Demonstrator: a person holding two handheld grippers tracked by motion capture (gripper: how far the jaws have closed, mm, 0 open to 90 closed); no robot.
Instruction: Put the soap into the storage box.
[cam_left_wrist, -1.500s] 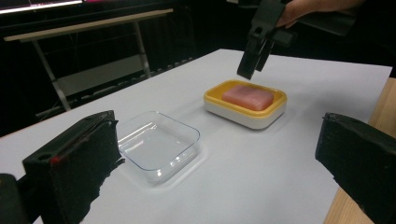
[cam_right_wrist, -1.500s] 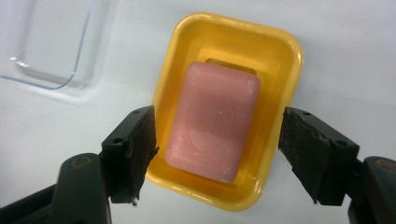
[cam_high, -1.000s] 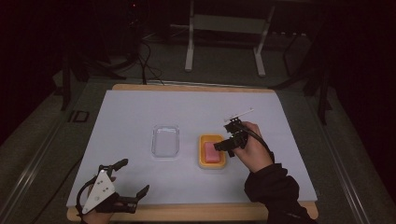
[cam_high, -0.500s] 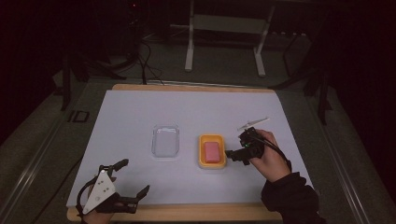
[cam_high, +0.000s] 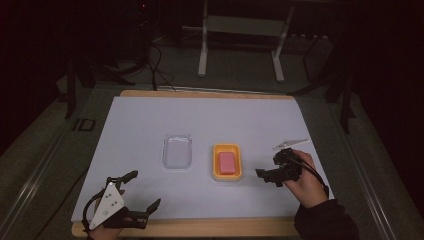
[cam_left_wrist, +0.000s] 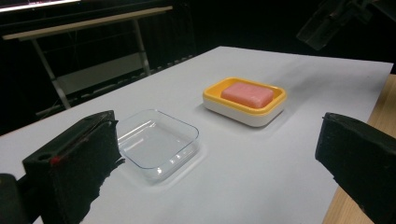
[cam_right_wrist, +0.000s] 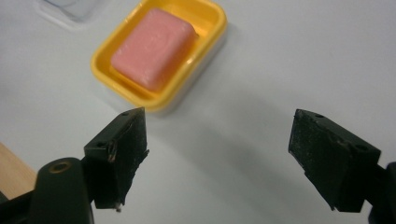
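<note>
A: Right claw (cam_high: 266, 174)?

B: Jaws apart, nothing between them, and they have just been opening. It hangs over bare white sheet just right of the soap dish (cam_high: 227, 162). In the right gripper view the dish sits up and left of the jaws, clear of both pads.

A: Soap?

B: Pink soap bar (cam_high: 227, 162) lies flat in the yellow dish, inside the rim on all sides. Dish is mid-counter, slightly right of centre.

A: Left claw (cam_high: 142, 192)?

B: Wide open, empty. It sits at the near left corner of the counter (cam_high: 150, 120), close to the front wooden edge. The left gripper view looks between its jaws toward the clear tray (cam_left_wrist: 156, 142) and the dish beyond.

A: Tray position?

B: Clear tray (cam_high: 177, 151) is just left of the dish, with a strip of bare sheet between them, not touching. Looks empty.

A: Open room?

B: Plenty. The far half of the sheet is bare, and so is the left side past the tray. There's a bare band in front of tray and dish up to the near edge. On the right, the hand (cam_high: 305, 177) fills the space between the dish and the sheet's right edge, near that edge.

A: Anything off the counter?

B: A white stand (cam_high: 240, 30) behind the far edge, and cables on the floor there.
</note>
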